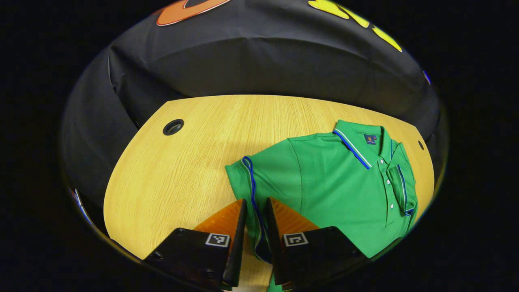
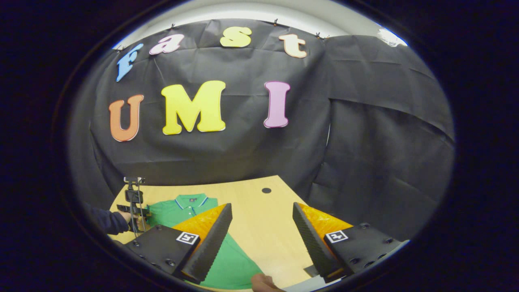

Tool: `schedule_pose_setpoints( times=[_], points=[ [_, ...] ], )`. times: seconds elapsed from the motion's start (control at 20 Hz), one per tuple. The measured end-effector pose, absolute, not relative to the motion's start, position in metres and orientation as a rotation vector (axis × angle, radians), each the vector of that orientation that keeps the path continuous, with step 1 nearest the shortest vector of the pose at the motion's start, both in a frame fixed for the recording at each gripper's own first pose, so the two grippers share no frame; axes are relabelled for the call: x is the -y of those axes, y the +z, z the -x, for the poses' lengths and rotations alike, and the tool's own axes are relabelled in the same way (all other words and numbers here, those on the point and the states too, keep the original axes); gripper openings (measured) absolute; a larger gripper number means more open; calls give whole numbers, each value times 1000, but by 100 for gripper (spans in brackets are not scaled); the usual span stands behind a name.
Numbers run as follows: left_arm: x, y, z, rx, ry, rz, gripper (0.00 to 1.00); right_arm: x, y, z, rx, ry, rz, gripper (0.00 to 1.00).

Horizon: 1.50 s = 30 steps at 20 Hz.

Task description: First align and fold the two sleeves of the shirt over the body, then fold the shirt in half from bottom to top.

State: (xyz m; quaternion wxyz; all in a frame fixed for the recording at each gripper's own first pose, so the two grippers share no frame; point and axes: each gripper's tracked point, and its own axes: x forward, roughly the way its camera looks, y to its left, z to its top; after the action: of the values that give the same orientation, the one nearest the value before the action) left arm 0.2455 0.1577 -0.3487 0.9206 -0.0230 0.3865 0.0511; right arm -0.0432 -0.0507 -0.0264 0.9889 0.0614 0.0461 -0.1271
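A green polo shirt (image 1: 336, 190) with blue trim lies flat on the wooden table (image 1: 194, 134), collar toward the far right. One sleeve (image 1: 403, 188) is folded over the chest beside the button placket. The other sleeve (image 1: 263, 170) spreads out to the side, and my left gripper (image 1: 255, 200) is shut on its blue-trimmed hem. In the right gripper view, my right gripper (image 2: 261, 207) hovers open above the table with nothing between its fingers, and the shirt (image 2: 229, 263) lies below its left finger. A hand holds the left gripper (image 2: 133, 205) at the shirt's far edge.
The table has a round cable hole (image 1: 173, 127) at the far left and a smaller one (image 1: 421, 144) past the collar. Black cloth walls close around the table. Part of a hand (image 2: 263, 282) shows at the bottom of the right gripper view.
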Motion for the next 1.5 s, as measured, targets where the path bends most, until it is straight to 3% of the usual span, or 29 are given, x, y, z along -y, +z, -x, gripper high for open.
schedule_pose_setpoints(
  times=[0.05, 0.15, 0.2, 0.35, 0.45, 0.5, 1.0, 1.05, 1.15, 1.2, 1.25, 1.5],
  points=[
    [-157, -348, -245, -800, 96, 38, 25, 53, -26, 41, -93, -255, -109, 93],
    [-157, -348, -244, -814, 95, 23, 18, 56, -26, 40, -97, -250, -97, 92],
    [-157, -349, -243, -823, 102, 15, 14, 55, -25, 39, -98, -243, -102, 97],
    [-156, -348, -240, -841, 119, -7, 9, 54, -30, 34, -113, -227, -87, 97],
    [-155, -344, -240, -835, 122, -11, 8, 49, -33, 32, -121, -211, -86, 93],
    [-154, -340, -242, -824, 117, -18, 8, 49, -33, 31, -122, -207, -79, 97],
    [-129, -299, -250, -743, 73, -93, 8, 48, -40, 15, -151, -173, -94, 97],
    [-123, -297, -251, -738, 66, -103, 8, 48, -42, 14, -155, -168, -91, 93],
    [-111, -296, -254, -735, 55, -122, 3, 49, -44, 12, -165, -165, -87, 97],
    [-104, -296, -255, -736, 45, -134, 8, 51, -44, 12, -167, -164, -86, 92],
    [-95, -297, -256, -739, 31, -144, 8, 52, -47, 12, -172, -166, -83, 97],
    [-48, -305, -262, -749, -34, -207, 8, 66, -58, 13, -207, -187, -93, 97]
  ],
)
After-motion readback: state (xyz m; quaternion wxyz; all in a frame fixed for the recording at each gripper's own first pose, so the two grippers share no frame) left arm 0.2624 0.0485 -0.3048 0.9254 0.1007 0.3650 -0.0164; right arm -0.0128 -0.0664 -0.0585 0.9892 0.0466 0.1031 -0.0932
